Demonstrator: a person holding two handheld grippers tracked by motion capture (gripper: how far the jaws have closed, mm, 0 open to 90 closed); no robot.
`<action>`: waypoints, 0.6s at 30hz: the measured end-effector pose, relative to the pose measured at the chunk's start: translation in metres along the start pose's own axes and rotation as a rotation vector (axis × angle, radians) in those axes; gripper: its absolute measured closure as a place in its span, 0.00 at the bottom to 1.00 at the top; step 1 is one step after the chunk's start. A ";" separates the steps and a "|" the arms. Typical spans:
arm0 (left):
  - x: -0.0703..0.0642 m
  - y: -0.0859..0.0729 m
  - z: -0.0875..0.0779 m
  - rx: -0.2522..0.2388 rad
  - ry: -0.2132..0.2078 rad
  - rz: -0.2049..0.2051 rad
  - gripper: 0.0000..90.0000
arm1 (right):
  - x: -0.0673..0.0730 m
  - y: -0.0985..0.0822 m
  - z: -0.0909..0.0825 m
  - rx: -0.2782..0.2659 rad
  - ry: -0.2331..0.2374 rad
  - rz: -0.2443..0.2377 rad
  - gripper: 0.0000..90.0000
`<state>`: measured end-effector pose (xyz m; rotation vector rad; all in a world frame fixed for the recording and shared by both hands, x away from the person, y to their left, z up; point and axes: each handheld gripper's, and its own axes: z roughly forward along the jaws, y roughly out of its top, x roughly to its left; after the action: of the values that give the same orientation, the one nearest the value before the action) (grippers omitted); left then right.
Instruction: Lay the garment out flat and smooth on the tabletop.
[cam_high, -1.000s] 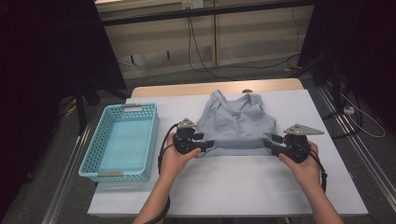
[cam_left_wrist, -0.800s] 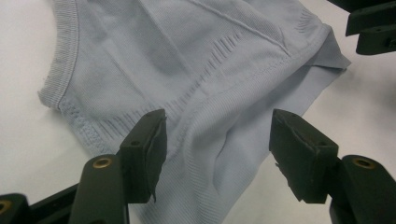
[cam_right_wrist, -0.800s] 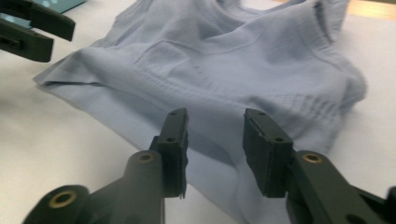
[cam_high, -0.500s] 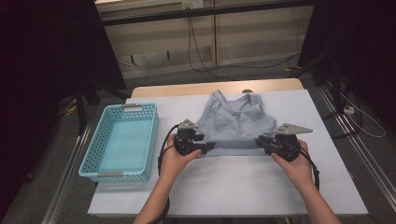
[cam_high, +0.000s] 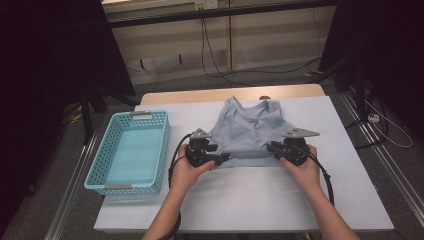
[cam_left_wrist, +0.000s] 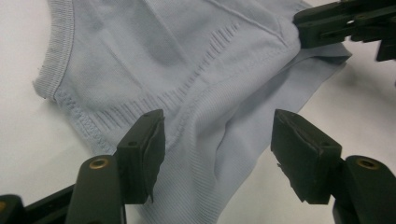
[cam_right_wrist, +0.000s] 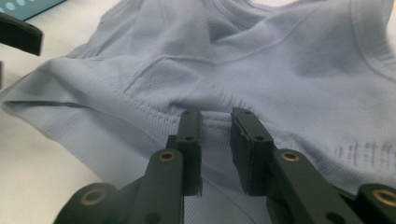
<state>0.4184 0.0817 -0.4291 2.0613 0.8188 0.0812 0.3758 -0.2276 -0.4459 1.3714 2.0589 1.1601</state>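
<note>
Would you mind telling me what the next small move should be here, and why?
Probably close the left gripper on the hem of the grey-blue top. Its jaws stand wide apart over that corner without pressing on it, while the right gripper, whose jaws have just been closing, already has the opposite corner's cloth between them. Both corners need gripping before any lift.

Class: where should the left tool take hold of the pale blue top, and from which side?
Grip the pale blue top at its near-left hem corner, coming in low from the person's side. There the hem lies flat between the open left tool, probably easiest to pinch.
</note>
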 end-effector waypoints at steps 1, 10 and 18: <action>0.000 0.000 0.000 -0.003 0.001 -0.002 0.40 | 0.000 0.000 0.002 0.002 -0.001 -0.005 0.83; 0.001 0.002 0.001 -0.003 -0.002 0.000 0.40 | -0.010 0.002 0.023 0.027 -0.039 0.059 0.91; 0.000 0.002 -0.002 -0.001 -0.009 0.003 0.40 | -0.013 0.001 0.024 0.024 -0.033 0.071 0.92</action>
<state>0.4187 0.0828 -0.4266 2.0604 0.8102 0.0736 0.3992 -0.2291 -0.4603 1.4758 2.0221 1.1377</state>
